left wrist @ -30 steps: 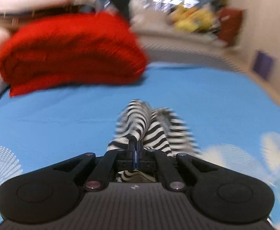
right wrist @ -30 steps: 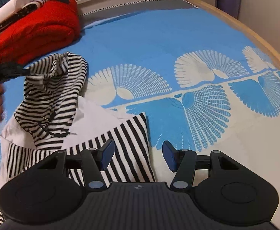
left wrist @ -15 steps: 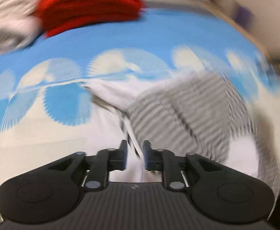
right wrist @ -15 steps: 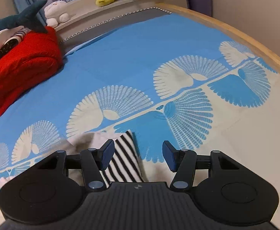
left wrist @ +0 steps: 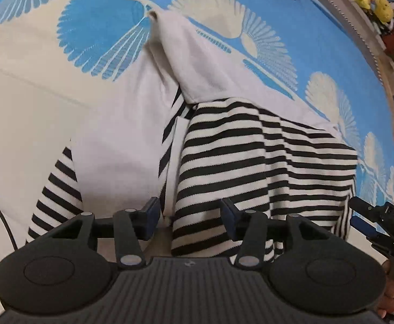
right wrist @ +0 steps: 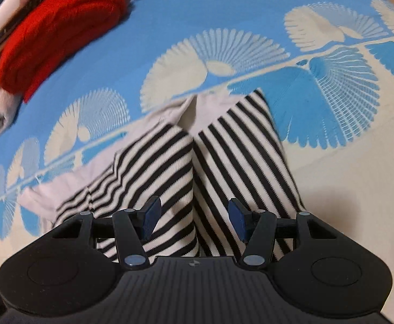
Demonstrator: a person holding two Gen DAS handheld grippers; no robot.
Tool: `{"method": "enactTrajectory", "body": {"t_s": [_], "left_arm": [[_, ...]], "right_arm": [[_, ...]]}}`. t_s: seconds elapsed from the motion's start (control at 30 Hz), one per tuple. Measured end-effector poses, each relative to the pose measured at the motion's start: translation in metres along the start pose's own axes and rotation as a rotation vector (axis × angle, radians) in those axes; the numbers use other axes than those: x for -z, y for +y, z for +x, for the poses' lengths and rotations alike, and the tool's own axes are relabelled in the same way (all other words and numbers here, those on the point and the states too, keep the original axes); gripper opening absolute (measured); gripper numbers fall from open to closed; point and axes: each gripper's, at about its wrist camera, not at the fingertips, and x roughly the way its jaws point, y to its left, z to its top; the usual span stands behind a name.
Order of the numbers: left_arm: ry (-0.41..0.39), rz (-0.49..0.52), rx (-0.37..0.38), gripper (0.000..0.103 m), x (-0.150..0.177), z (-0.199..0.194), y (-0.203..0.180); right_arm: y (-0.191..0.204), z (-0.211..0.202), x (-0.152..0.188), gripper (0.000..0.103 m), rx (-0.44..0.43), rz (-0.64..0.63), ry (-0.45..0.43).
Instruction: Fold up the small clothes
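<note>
Stripes and white cloth of the small garment (left wrist: 250,145) lie on the blue fan-print bedspread (left wrist: 102,27) under the left tongs (left wrist: 190,212), spread and empty. Only the right view shows the red blanket (right wrist: 59,27) beyond; right tongs (right wrist: 194,214) gape, empty.

The garment (right wrist: 194,162) lies spread on the bedspread (right wrist: 345,202), its sleeves folded across its middle; the right gripper (right wrist: 194,216) hangs over its near end, the sweater (right wrist: 59,29) far behind to the left
</note>
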Motion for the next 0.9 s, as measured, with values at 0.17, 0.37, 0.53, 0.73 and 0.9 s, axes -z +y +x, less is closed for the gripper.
{"method": "enactTrajectory", "body": {"t_s": [0.17, 0.37, 0.53, 0.73, 0.9], "left_arm": [[0.013, -0.021, -0.001, 0.054, 0.002, 0.012, -0.006], [-0.006, 0.007, -0.034, 0.054, 0.002, 0.013, -0.015], [-0.015, 0.021, -0.044, 0.053, 0.002, 0.014, -0.019], [-0.037, 0.070, -0.070, 0.053, 0.005, 0.013, -0.027], [-0.059, 0.088, -0.086, 0.043, 0.005, 0.014, -0.030]], "right_arm": [[0.001, 0.015, 0.000, 0.057, 0.050, 0.004, 0.010], [0.015, 0.025, 0.000, 0.057, 0.084, -0.033, 0.000], [0.024, 0.033, 0.003, 0.057, 0.116, -0.053, 0.001], [0.029, 0.036, 0.009, 0.057, 0.141, -0.076, -0.009], [0.028, 0.035, 0.009, 0.057, 0.138, -0.075, -0.012]]}}
